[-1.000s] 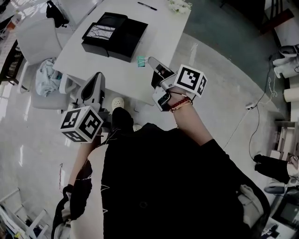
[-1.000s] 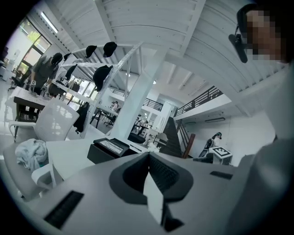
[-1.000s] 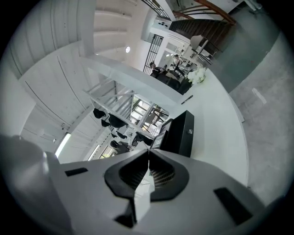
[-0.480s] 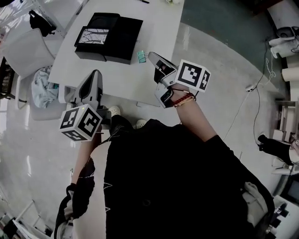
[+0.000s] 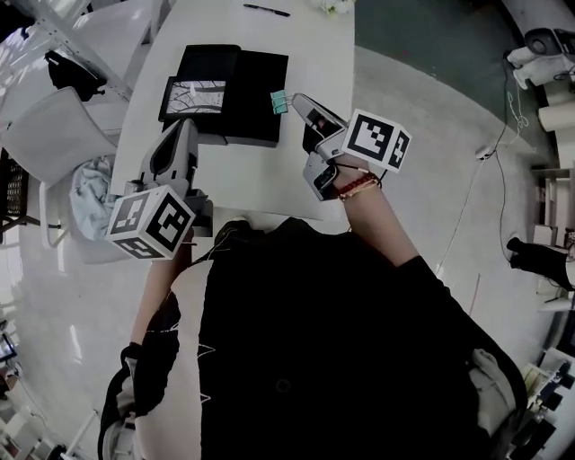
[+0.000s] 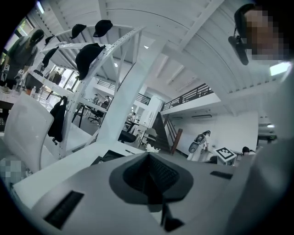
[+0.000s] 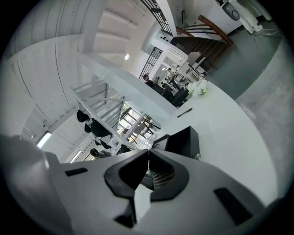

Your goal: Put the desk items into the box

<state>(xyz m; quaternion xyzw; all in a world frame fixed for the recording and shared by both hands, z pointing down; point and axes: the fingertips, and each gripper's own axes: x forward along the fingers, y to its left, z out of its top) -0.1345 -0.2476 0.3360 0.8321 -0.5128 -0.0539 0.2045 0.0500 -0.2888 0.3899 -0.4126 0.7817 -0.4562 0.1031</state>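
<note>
An open black box (image 5: 256, 85) lies on the white table (image 5: 314, 54), and its left half holds a white patterned item (image 5: 193, 94). My right gripper (image 5: 296, 99) is shut on a teal binder clip (image 5: 279, 103), which it holds over the box's right edge. In the right gripper view the jaws (image 7: 148, 153) are pressed together, with the box (image 7: 183, 140) just beyond them. My left gripper (image 5: 182, 128) is shut and empty at the box's near left corner. Its jaws (image 6: 149, 158) meet in the left gripper view. A black pen (image 5: 267, 10) lies at the table's far side.
White flowers (image 5: 337, 7) sit at the table's far edge, beside the pen (image 7: 184, 112). A white chair (image 5: 54, 126) with a pale cloth (image 5: 90, 184) on it stands left of the table. Grey floor runs along the table's right side.
The right gripper has carried the binder clip from beside the box's near right corner to over its right edge. The left gripper has moved forward to the box's near left corner.
</note>
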